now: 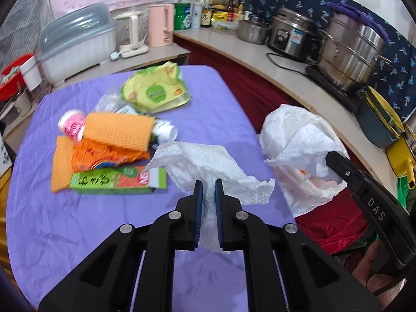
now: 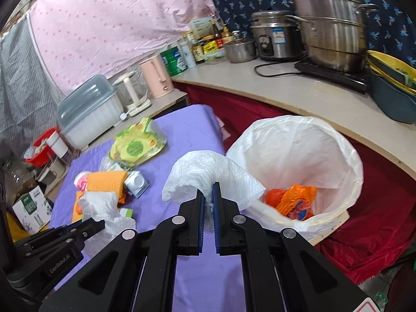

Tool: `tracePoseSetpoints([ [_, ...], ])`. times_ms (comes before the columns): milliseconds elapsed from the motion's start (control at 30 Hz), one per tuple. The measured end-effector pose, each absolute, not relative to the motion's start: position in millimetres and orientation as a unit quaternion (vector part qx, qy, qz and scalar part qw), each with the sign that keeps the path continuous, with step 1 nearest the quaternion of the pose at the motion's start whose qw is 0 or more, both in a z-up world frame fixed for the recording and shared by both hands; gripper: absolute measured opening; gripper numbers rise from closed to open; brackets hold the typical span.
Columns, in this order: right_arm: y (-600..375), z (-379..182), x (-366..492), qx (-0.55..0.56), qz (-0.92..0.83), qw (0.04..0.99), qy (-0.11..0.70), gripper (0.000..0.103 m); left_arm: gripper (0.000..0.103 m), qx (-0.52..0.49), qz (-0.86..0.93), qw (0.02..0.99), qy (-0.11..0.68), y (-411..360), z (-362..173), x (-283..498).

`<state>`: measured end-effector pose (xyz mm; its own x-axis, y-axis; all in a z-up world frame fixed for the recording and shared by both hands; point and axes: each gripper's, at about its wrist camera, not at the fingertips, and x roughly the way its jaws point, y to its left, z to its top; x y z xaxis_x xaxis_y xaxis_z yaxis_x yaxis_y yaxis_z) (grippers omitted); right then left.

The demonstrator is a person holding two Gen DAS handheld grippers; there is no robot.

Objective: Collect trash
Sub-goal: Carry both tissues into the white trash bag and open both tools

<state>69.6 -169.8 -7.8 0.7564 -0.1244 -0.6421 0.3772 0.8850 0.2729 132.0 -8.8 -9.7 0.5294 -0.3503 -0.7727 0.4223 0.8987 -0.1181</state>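
Both grippers are clamped on crumpled paper towels: the left gripper (image 1: 208, 184) pinches its towel (image 1: 208, 163) over the purple table (image 1: 78, 234), well short of the lined bin (image 2: 345, 156), while the right gripper (image 2: 208, 189) carries its towel (image 2: 208, 171) just beside the bin's rim. Carrying step, I'd say; next, get over the bin's mouth and let go.

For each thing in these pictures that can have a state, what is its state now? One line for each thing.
left gripper: shut on a paper towel
right gripper: shut on a second paper towel
bin liner: open, orange wrappers inside
green pouch: torn open, on the purple cloth
green box: lying flat
pink cup: tipped on its side
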Motion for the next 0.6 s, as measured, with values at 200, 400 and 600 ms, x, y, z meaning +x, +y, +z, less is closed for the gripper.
tracePoseSetpoints([
  [200,-211.6,-1.2,53.1,0.208,-0.177,0.913,0.303,0.006,0.009,0.061,-0.256,0.872,0.413,-53.4,5.2,128.2],
  [400,-253.2,-0.5,45.8,0.214,-0.212,0.906,0.297,0.006,0.009,0.086,-0.294,0.862,0.403,-107.8,11.2,129.0],
  [600,-289.5,-11.4,44.3,0.24,-0.237,0.894,0.296,0.006,0.009,0.109,-0.32,0.852,0.4,-155.7,8.5,135.8],
])
